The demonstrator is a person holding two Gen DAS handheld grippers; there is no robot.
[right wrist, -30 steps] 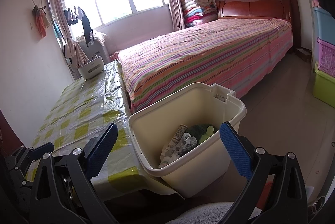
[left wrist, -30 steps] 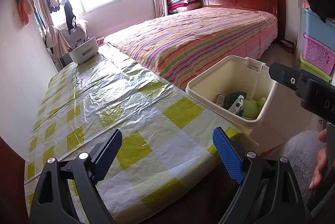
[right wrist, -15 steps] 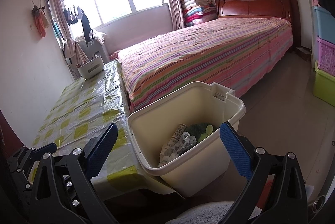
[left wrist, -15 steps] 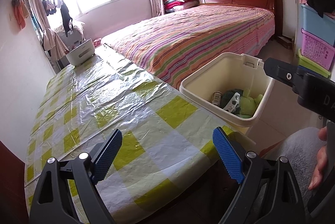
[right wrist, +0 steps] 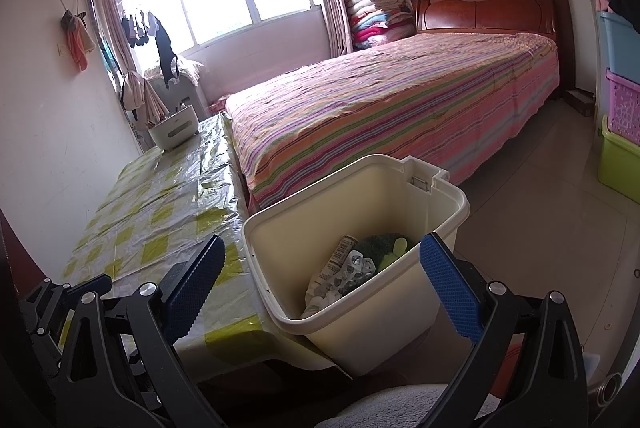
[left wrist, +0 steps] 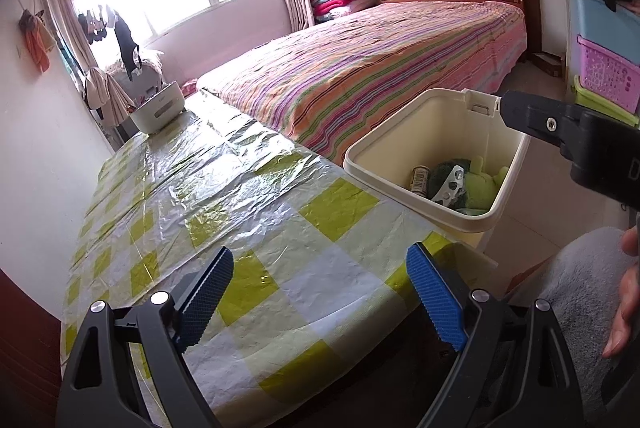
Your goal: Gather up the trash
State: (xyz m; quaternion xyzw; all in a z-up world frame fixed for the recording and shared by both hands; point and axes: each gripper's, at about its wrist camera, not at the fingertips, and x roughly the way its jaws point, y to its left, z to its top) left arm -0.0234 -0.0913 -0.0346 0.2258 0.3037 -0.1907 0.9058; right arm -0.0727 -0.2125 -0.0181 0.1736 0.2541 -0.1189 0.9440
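Observation:
A cream plastic bin (left wrist: 368, 158) (right wrist: 360, 324) stands on the floor against the table's near right corner. Inside it lie a small can (left wrist: 420, 179), a silver blister pack (left wrist: 450, 187) (right wrist: 354, 270), a dark green cloth (left wrist: 448, 168) and a light green soft item (left wrist: 482, 184) (right wrist: 396, 248). My left gripper (left wrist: 320, 298) is open above the near end of the table, holding nothing. My right gripper (right wrist: 320, 282) is open over the bin's near rim, also holding nothing. Its black body (left wrist: 580, 140) shows at the right of the left wrist view.
The table (left wrist: 192, 196) wears a yellow-green check cloth under clear plastic. A white container (left wrist: 160, 110) sits at its far end. A striped bed (right wrist: 400, 108) lies alongside. Stacked coloured crates (right wrist: 620, 116) line the right wall. A hand (left wrist: 626, 292) and a grey sleeve are at lower right.
The left wrist view has shifted slightly, so the bin sits a little lower in frame. Both grippers stay open and the bin's contents are unchanged.

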